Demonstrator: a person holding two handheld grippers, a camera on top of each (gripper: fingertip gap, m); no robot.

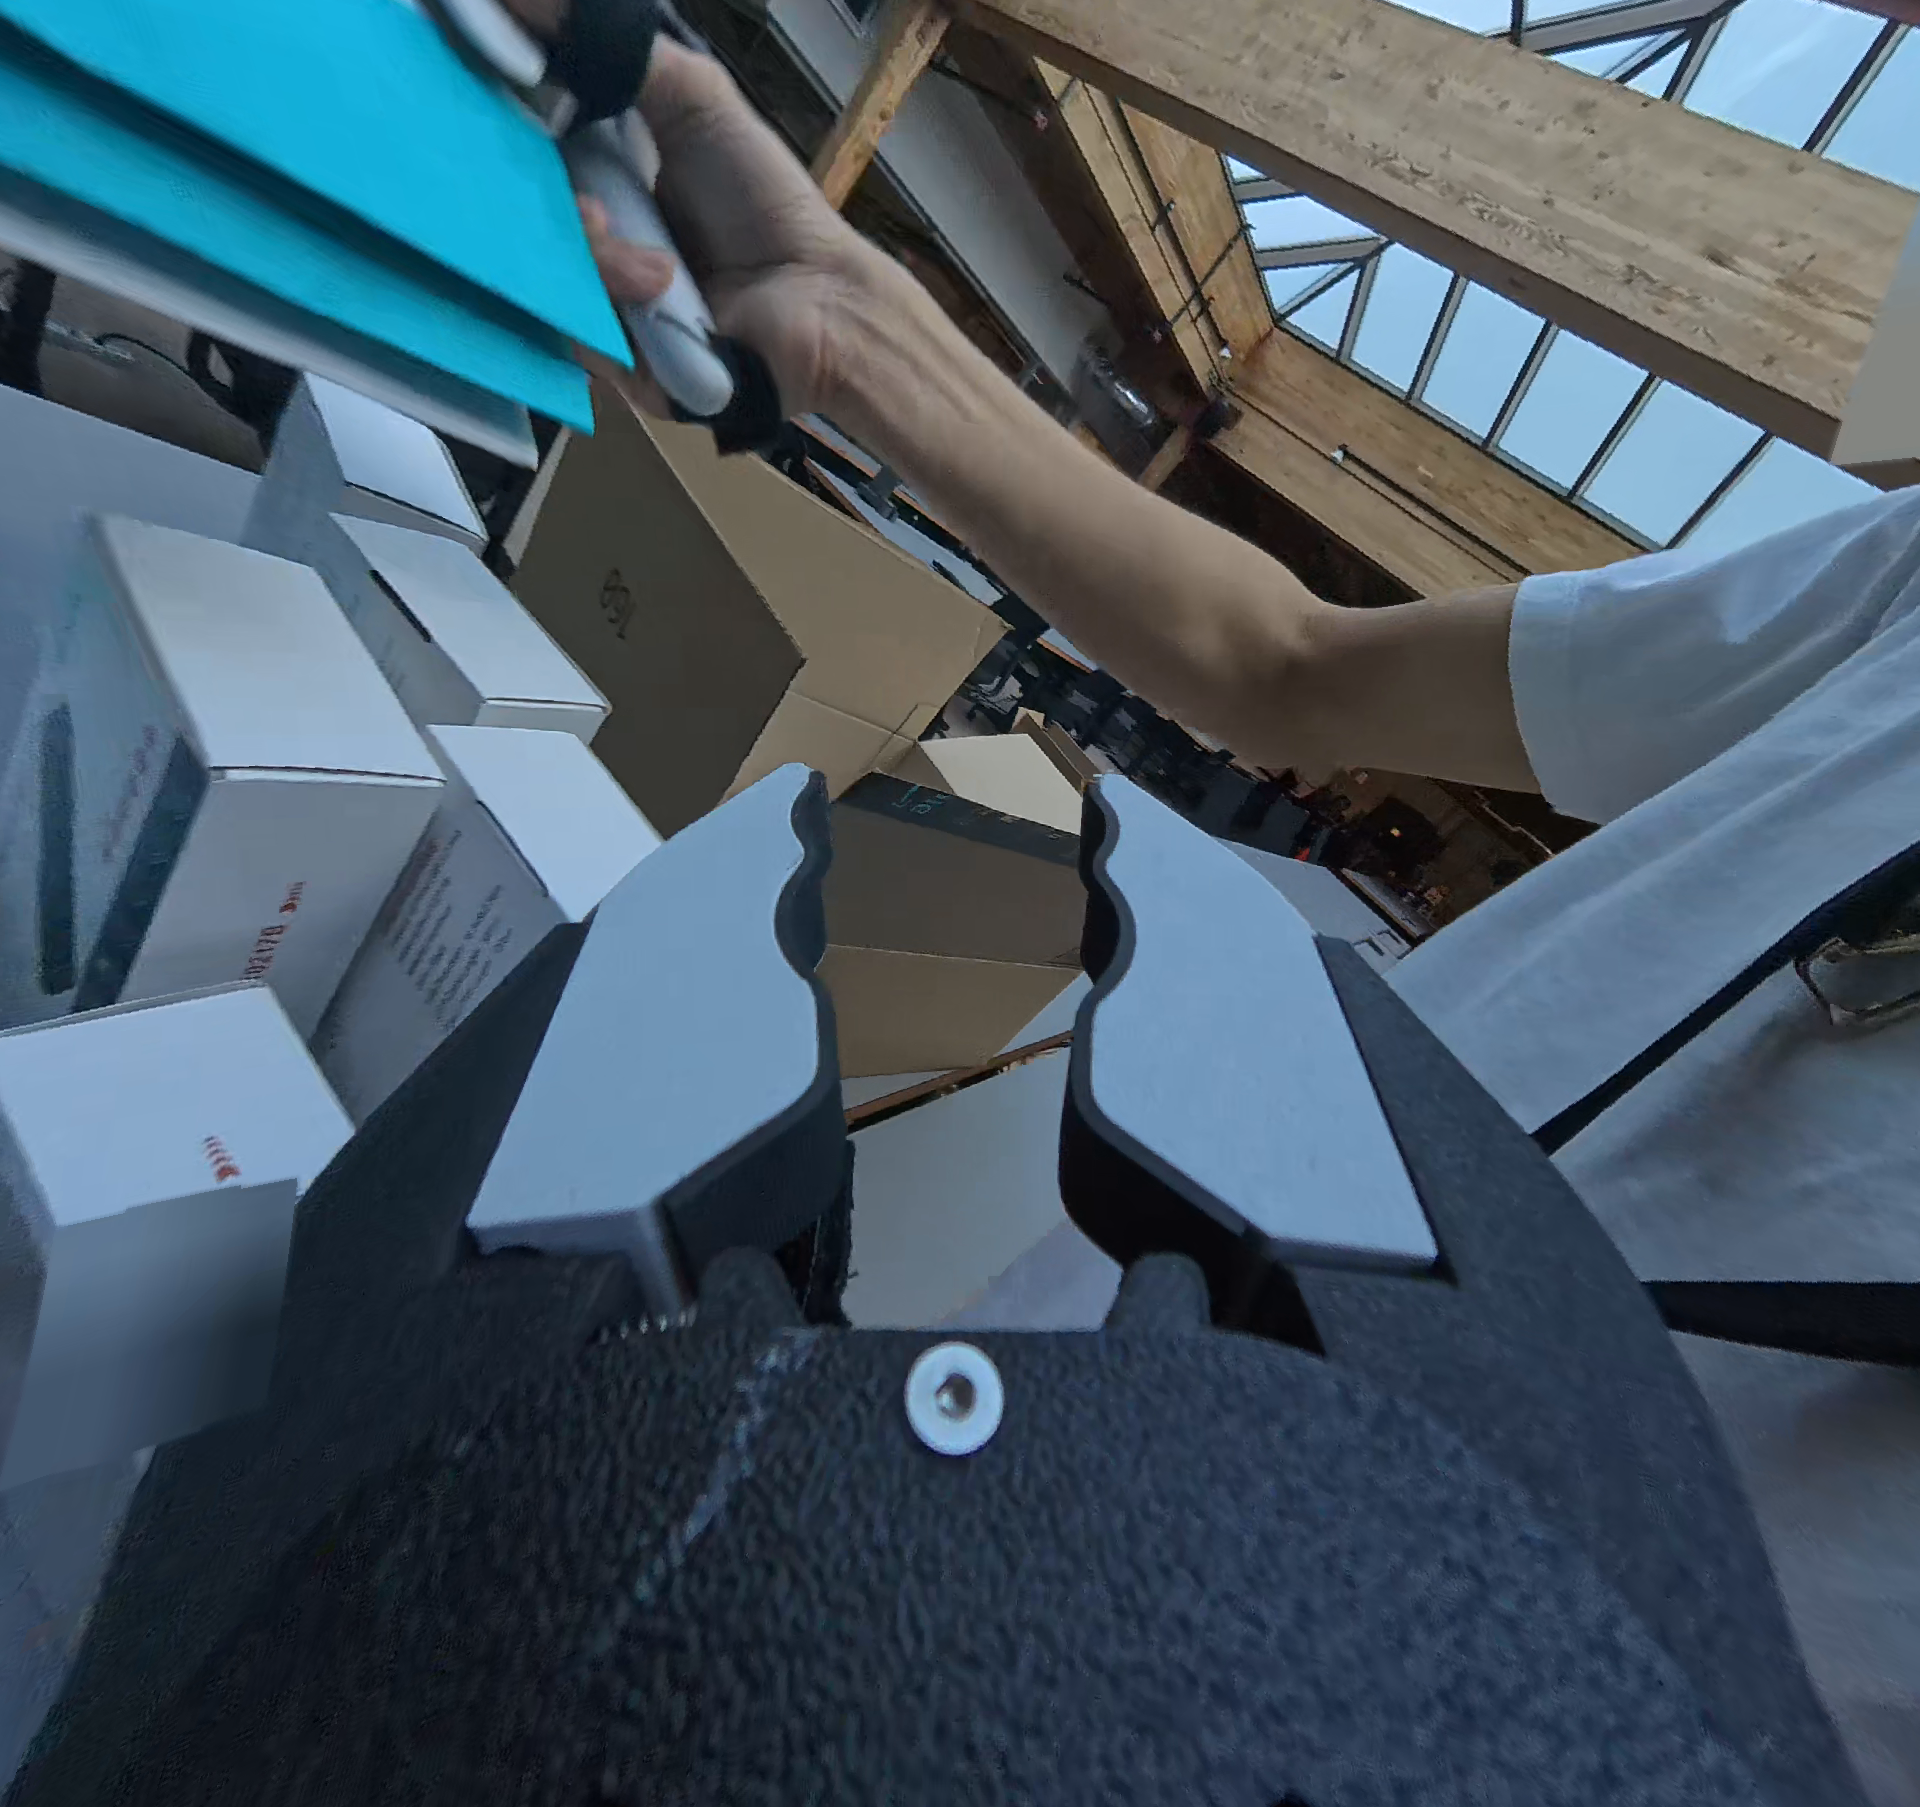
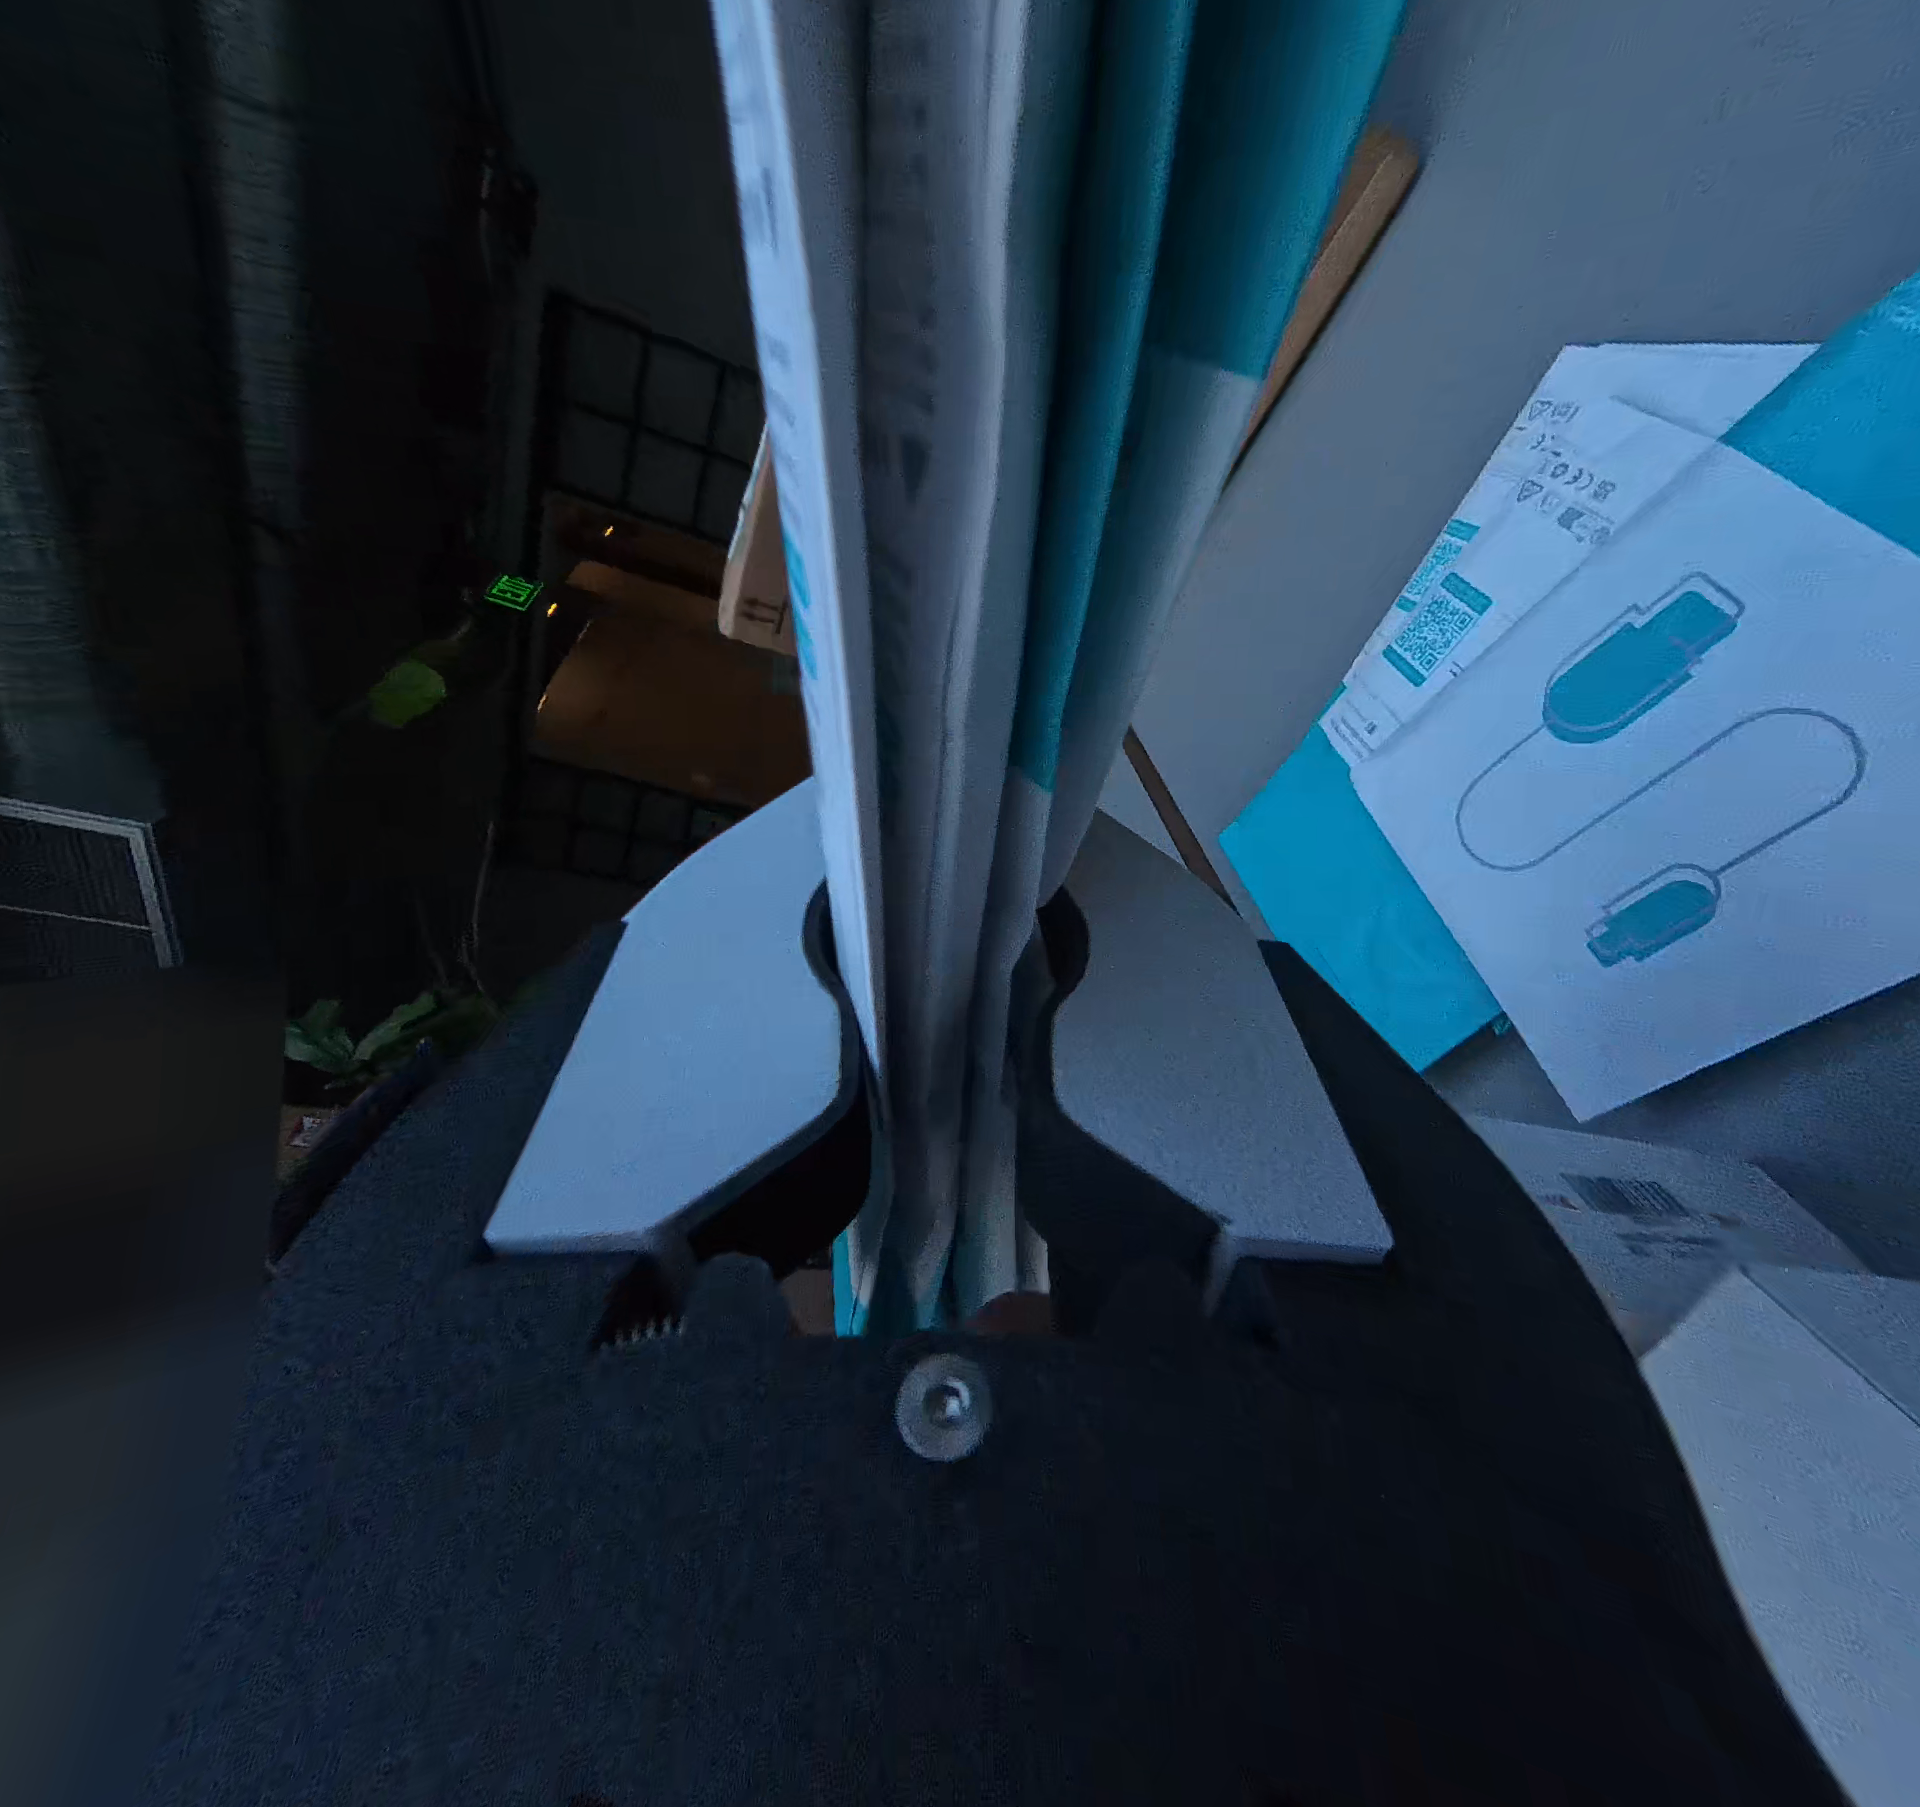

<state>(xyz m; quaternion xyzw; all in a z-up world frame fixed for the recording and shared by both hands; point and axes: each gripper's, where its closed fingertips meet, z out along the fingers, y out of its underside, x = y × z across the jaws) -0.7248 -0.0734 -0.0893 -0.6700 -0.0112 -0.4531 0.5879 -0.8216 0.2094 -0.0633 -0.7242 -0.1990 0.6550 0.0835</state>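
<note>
**Inspector:** Teal-and-white folded sheets (image 2: 966, 614) sit clamped in your right gripper (image 2: 951, 1009). Its fingers (image 2: 675, 1061) pinch the bundle from both sides, and the paper rises edge-on out of the gap, fanning slightly toward the top of the right wrist view.

**Operator:** And how do you find the left?

**Inspector:** Your left gripper (image 1: 954, 926) holds nothing. Its fingers (image 1: 686, 988) are spread, with a plain gap between the wavy dark pads, touching no object. It points upward and outward, toward stacked brown cardboard boxes (image 1: 665, 614).

**Operator:** Where is the bundle, seen from that side?

**Inspector:** High at the upper left of the left wrist view, held in the air, well apart from your left gripper. Your right hand (image 1: 748, 230) grips the handle just beside the teal edge, forearm bare, white sleeve (image 1: 1704, 656) at the right.

**Operator:** Surroundings?

**Inspector:** White cartons (image 1: 270, 718) are stacked to the left of your left gripper, some with red printing. Overhead, wooden beams (image 1: 1403, 136) cross under a glazed roof (image 1: 1475, 375). In the right wrist view, a white sheet with a teal device drawing (image 2: 1662, 770) lies at the right over another teal-and-white sheet, with a white box (image 2: 1766, 1394) below it. The left of that view is dark; I note green leaves (image 2: 405, 692) and a small green lit sign (image 2: 512, 592).
</note>
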